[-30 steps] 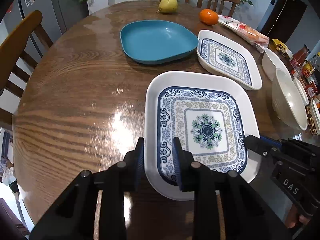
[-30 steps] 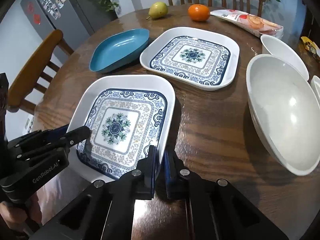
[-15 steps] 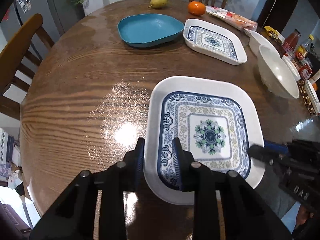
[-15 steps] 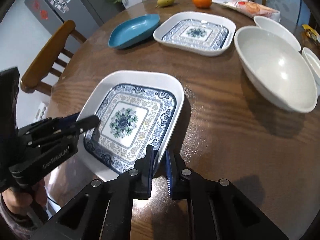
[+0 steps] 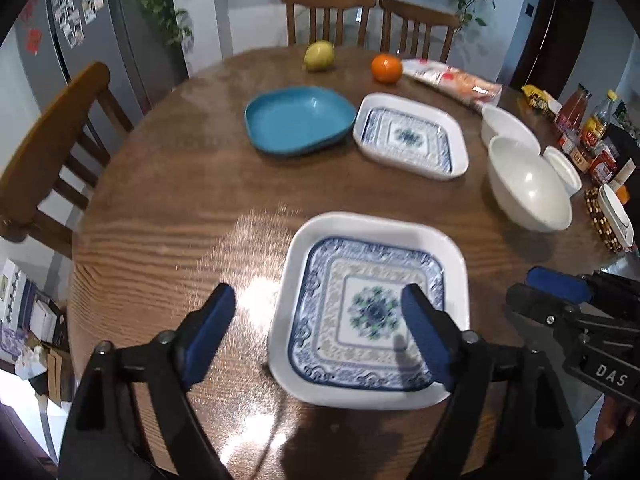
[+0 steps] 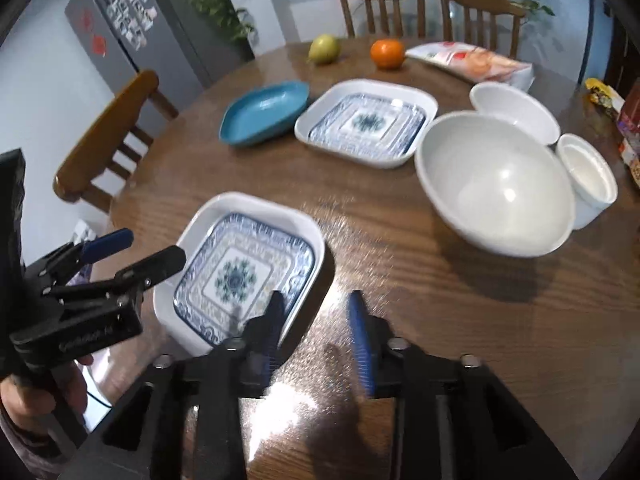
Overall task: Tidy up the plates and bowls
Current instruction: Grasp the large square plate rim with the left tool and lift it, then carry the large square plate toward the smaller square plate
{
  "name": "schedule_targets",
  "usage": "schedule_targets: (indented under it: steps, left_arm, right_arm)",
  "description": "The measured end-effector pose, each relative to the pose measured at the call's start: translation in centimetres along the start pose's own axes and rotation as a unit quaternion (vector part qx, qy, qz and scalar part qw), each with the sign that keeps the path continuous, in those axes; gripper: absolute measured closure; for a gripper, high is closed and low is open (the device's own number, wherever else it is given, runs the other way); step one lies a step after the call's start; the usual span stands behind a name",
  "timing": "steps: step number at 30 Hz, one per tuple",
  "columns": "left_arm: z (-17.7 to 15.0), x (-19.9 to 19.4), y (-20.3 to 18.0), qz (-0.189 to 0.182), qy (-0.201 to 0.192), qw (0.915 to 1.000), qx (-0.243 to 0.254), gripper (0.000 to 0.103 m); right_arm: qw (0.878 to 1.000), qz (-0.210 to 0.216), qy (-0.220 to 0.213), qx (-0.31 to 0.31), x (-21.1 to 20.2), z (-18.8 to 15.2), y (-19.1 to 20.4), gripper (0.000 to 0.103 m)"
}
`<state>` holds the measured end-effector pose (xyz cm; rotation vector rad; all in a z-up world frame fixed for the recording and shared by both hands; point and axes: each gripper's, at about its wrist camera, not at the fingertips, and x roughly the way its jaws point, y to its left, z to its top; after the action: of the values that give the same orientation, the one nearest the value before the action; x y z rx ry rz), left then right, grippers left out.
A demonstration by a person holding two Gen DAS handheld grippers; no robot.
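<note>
A square white plate with a blue pattern (image 5: 372, 312) lies flat on the wooden table near its front edge; it also shows in the right wrist view (image 6: 244, 268). My left gripper (image 5: 320, 330) is open above its near left part, holding nothing. My right gripper (image 6: 318, 326) is open just off the plate's near right corner, holding nothing. A second patterned plate (image 5: 412, 136) and a blue plate (image 5: 298, 120) lie farther back. A large white bowl (image 6: 494, 182) with smaller white bowls (image 6: 516, 110) stands at the right.
A pear (image 5: 319, 55), an orange (image 5: 386, 68) and a snack bag (image 5: 452, 82) lie at the far edge. Bottles and jars (image 5: 588, 136) crowd the far right. Wooden chairs (image 5: 44, 148) stand at the left and behind the table.
Both grippers let go of the patterned plate, opened, and drew back and up. The plate now rests on the table near the front edge.
</note>
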<state>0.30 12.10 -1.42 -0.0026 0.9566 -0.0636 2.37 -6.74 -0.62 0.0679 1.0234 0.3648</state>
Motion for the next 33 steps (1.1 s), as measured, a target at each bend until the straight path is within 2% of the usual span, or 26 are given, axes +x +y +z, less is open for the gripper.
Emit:
schedule_targets:
  steps: [3, 7, 9, 13, 17, 22, 28, 32, 33]
  left_arm:
    - [0.6, -0.3, -0.7, -0.009, -0.008, 0.9999, -0.001, 0.01]
    - [1.3, -0.4, -0.9, -0.023, -0.007, 0.9996, -0.014, 0.01]
    - [2.0, -0.4, -0.9, -0.026, -0.005, 0.9994, -0.025, 0.0]
    - [4.2, -0.5, -1.0, -0.025, -0.014, 0.9987, -0.042, 0.001]
    - [7.0, -0.6, -1.5, -0.024, -0.026, 0.9983, -0.046, 0.001]
    - [11.2, 0.6, -2.0, -0.017, -0.03, 0.9978, -0.057, 0.001]
    - [14.1, 4.3, -2.0, -0.016, -0.001, 0.9973, -0.072, 0.004]
    - [14.4, 7.4, -1.9, -0.028, 0.028, 0.9952, -0.089, 0.013]
    - [14.4, 8.2, -1.9, -0.026, 0.035, 0.9949, -0.091, 0.019]
  right_arm:
    - [1.0, -0.005, -0.021, 0.002, -1.2, 0.4, -0.6, 0.05]
    - [0.999, -0.009, -0.04, 0.009, -2.7, 1.0, -1.6, 0.05]
    - [0.999, -0.007, -0.046, 0.013, -3.3, 1.3, -2.1, 0.05]
    - [0.998, -0.012, -0.062, 0.016, -5.0, 2.8, -3.7, 0.05]
    - [0.998, -0.015, -0.064, 0.014, -5.9, 5.7, -5.1, 0.05]
    - [0.999, -0.008, -0.038, 0.01, -5.1, 10.2, -6.3, 0.05]
    - [1.0, 0.018, 0.007, 0.004, -1.2, 14.5, -6.6, 0.05]
    - [0.998, 0.007, 0.056, 0.005, 3.8, 17.1, -7.8, 0.05]
    - [0.998, 0.001, 0.063, 0.006, 4.9, 17.5, -8.1, 0.05]
